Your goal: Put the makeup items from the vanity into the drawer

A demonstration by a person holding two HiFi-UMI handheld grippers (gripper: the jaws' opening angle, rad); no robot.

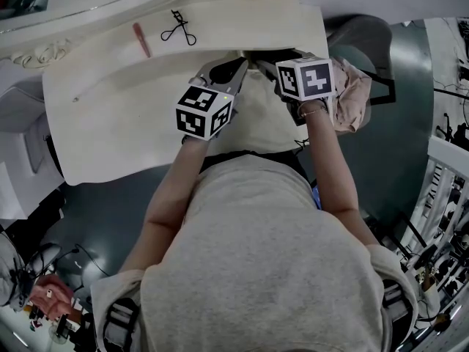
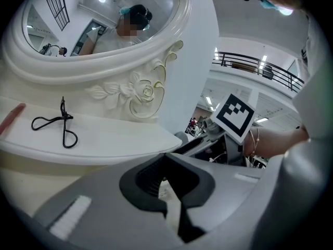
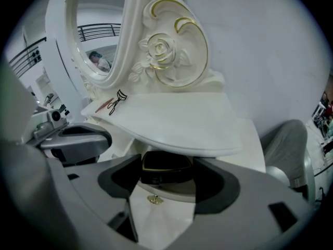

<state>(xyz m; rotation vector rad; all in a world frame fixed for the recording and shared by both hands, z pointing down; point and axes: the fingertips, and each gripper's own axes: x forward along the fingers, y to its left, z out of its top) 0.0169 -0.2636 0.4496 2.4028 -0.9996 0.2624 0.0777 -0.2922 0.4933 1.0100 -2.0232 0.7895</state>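
Note:
A black eyelash curler (image 1: 179, 29) (image 2: 57, 125) and a reddish stick (image 1: 141, 39) lie on the white vanity top (image 1: 110, 86). Under the top's front edge the white drawer (image 1: 260, 112) (image 3: 161, 220) stands pulled out, with a gold knob (image 3: 154, 199) on its front. My right gripper (image 1: 262, 64) (image 3: 166, 177) reaches into the drawer mouth. A black compact with gold trim (image 3: 166, 166) fills the gap between its pads, which touch it on both sides. My left gripper (image 1: 236, 68) (image 2: 170, 194) hovers beside it over the drawer, jaws nearly together, holding nothing.
The ornate mirror frame with carved roses (image 2: 140, 92) (image 3: 166, 51) rises behind the vanity top. A pink padded seat (image 1: 355, 94) stands right of the drawer. The person's torso and arms fill the near side. Cluttered floor and railings lie around.

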